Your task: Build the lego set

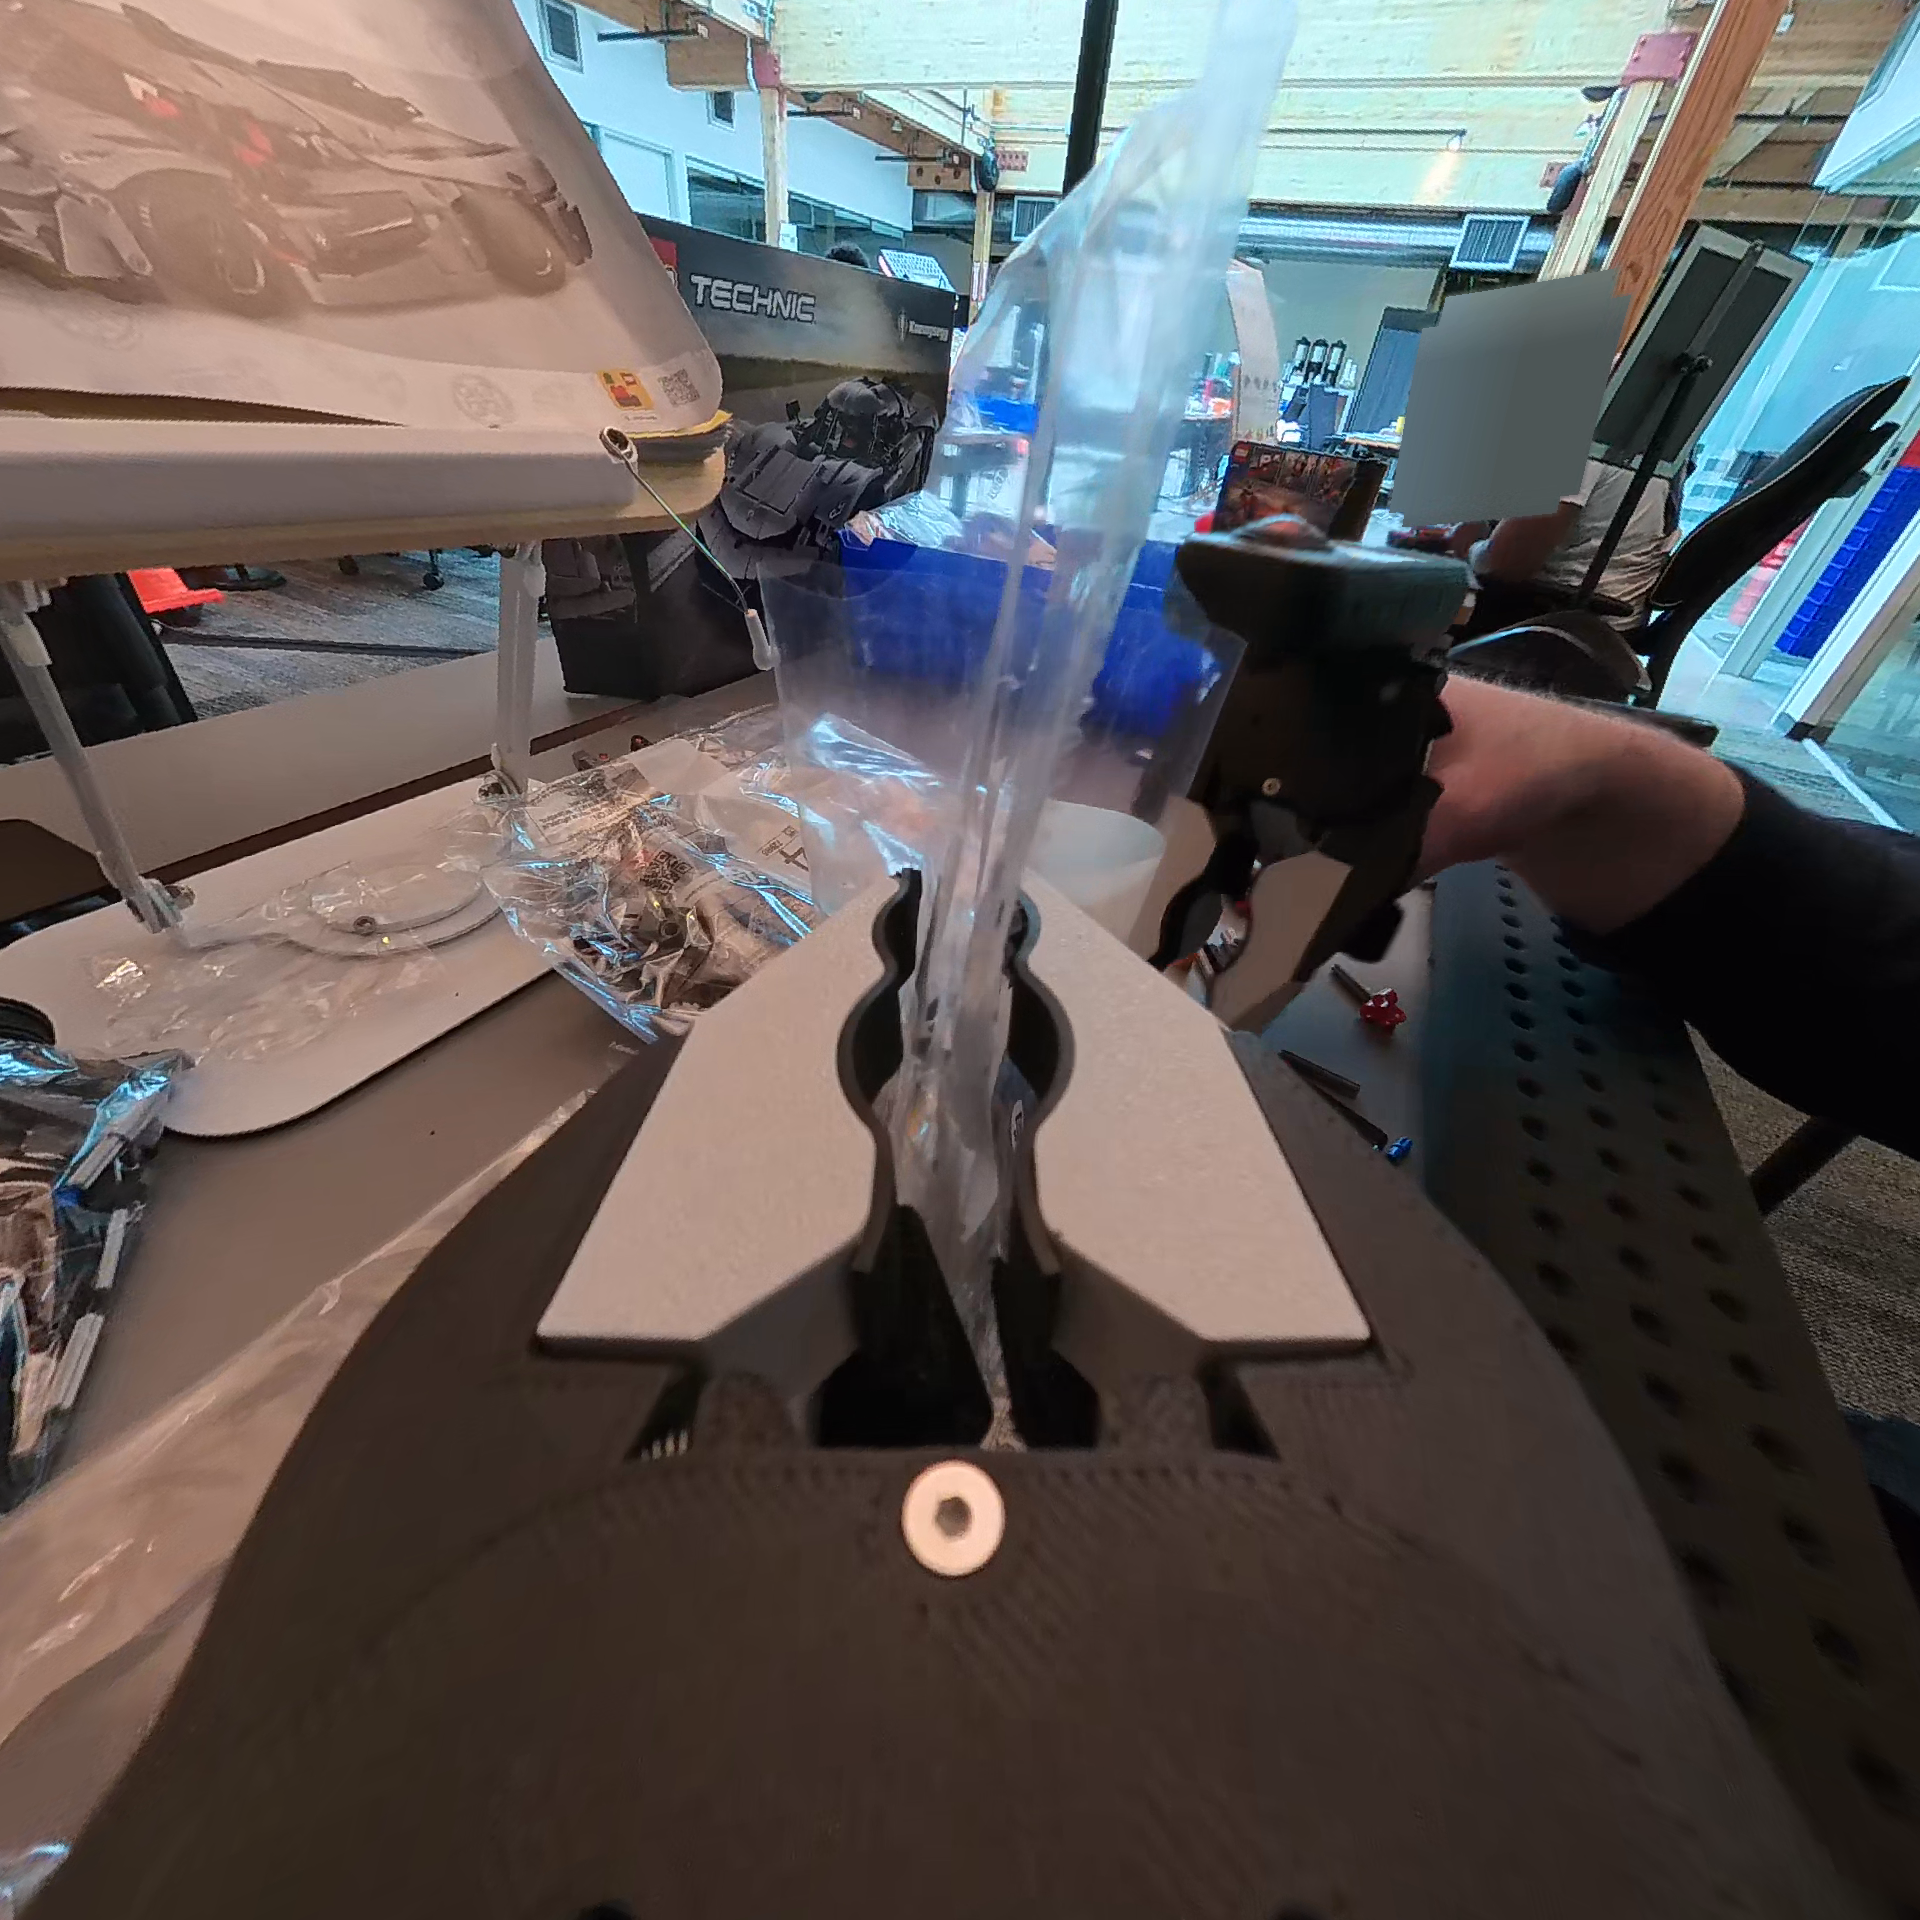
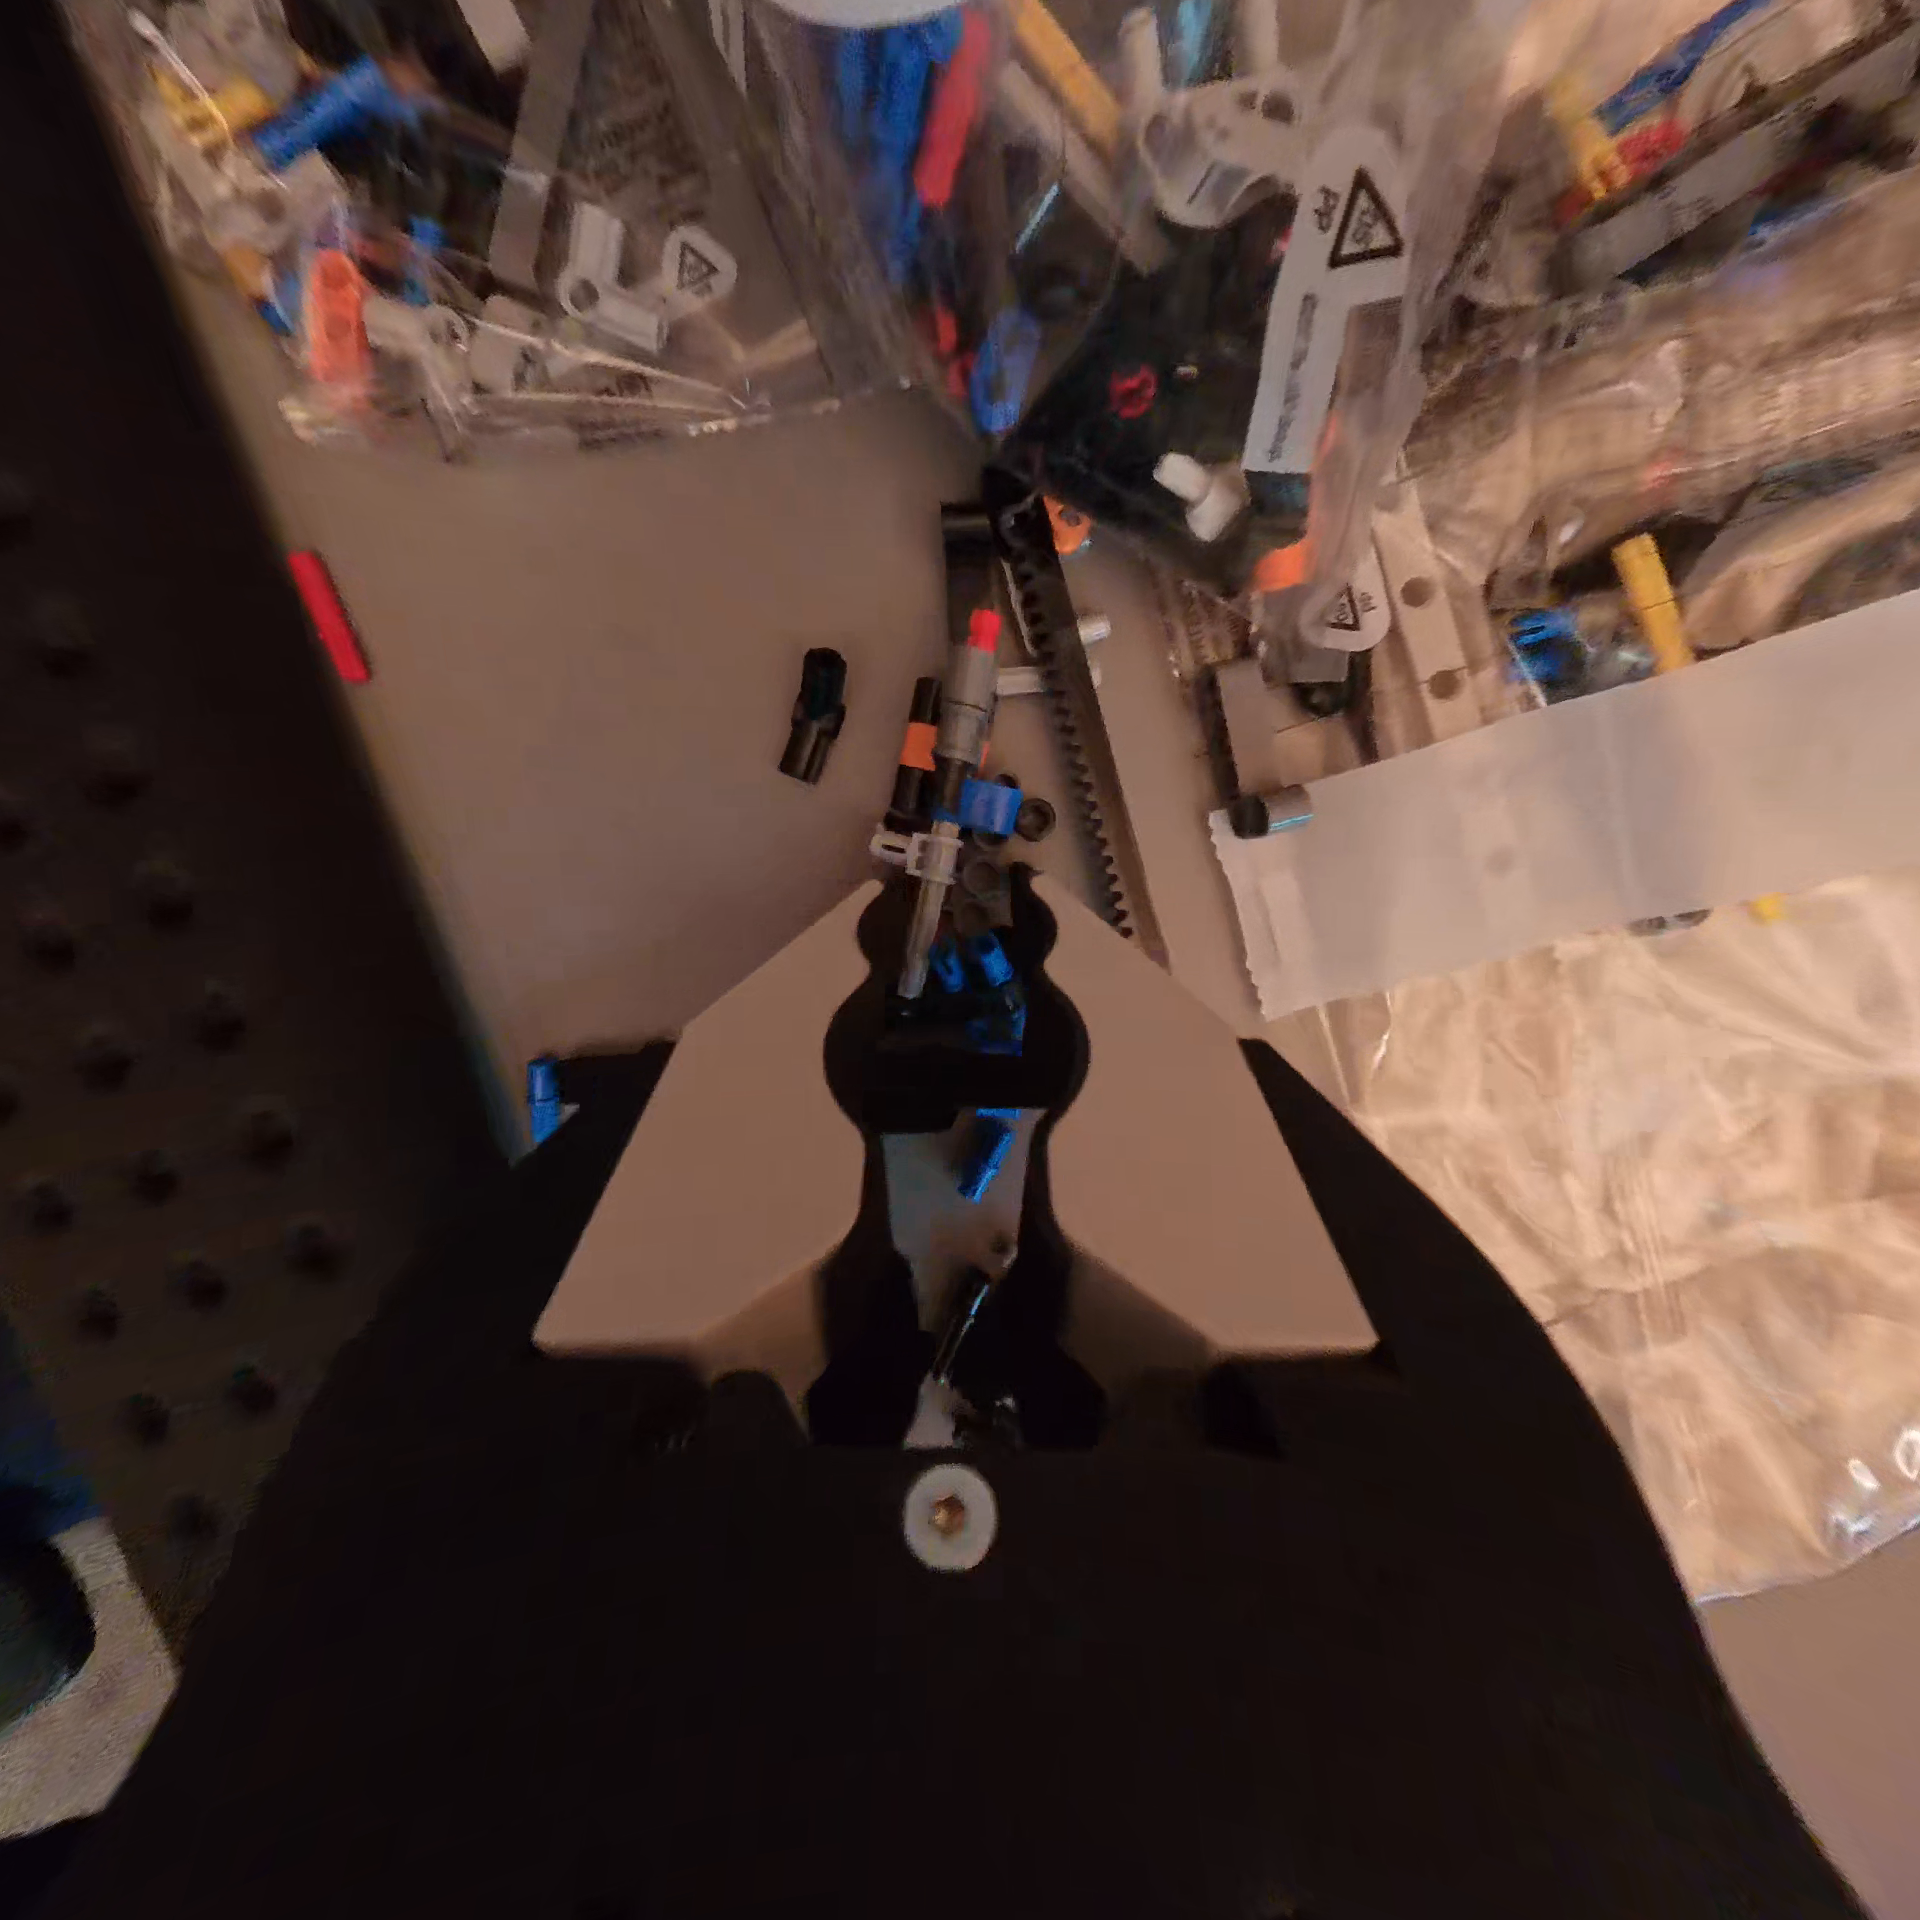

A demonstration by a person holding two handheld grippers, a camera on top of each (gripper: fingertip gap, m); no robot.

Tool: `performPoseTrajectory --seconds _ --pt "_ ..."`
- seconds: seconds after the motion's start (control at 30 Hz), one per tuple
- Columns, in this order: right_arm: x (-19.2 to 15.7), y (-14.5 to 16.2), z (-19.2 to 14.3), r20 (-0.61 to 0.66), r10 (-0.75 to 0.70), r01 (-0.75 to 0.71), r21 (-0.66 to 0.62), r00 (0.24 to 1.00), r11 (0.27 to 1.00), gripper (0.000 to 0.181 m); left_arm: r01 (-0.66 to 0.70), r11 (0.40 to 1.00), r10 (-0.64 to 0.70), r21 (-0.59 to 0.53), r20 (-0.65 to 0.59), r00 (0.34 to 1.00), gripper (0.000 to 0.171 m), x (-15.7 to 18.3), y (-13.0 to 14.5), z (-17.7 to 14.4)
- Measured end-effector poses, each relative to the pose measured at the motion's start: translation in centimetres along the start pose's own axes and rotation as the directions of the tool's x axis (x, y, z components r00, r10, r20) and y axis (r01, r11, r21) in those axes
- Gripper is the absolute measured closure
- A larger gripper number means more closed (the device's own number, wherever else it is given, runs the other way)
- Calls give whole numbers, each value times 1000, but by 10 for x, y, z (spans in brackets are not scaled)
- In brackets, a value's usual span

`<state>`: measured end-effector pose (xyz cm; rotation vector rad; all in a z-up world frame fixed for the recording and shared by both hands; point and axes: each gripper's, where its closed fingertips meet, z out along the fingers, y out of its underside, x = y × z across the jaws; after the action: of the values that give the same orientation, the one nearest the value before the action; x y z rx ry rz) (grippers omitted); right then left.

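Clear bag (image 1: 1049,582) in left claw (image 1: 961,914) (top cut off)

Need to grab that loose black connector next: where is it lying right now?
In the right wrist view the black connector lies alone on the bare table, ahead and left of the right tongs, just left of the small pile of loose pieces.

Grey table (image 2: 623,644), strewn with clear bags of parts (image 2: 540,260), a loose black connector pin (image 2: 816,715), a black toothed rack (image 2: 1070,727) and a small red piece (image 2: 327,615); white stand base (image 1: 343,914) resting farther left.
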<state>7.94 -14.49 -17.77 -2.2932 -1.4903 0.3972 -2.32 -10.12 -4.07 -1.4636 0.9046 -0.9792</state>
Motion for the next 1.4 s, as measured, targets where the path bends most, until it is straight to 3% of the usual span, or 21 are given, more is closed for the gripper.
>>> performPoseTrajectory --seconds 0.23,0.6,1.4 --pt "9 -5 -9 -23 14 -12 64 1000 998 168 0 1000 0 -3 1 1000 158 -1 1 0" --pt "16 -24 -37 14 57 -59 271 998 961 168 -29 1000 29 -10 -10 1000 156 4 1 2" --pt "14 -28 -34 41 34 -45 323 999 945 168 -50 997 50 -55 -12 999 149 5 8 2"
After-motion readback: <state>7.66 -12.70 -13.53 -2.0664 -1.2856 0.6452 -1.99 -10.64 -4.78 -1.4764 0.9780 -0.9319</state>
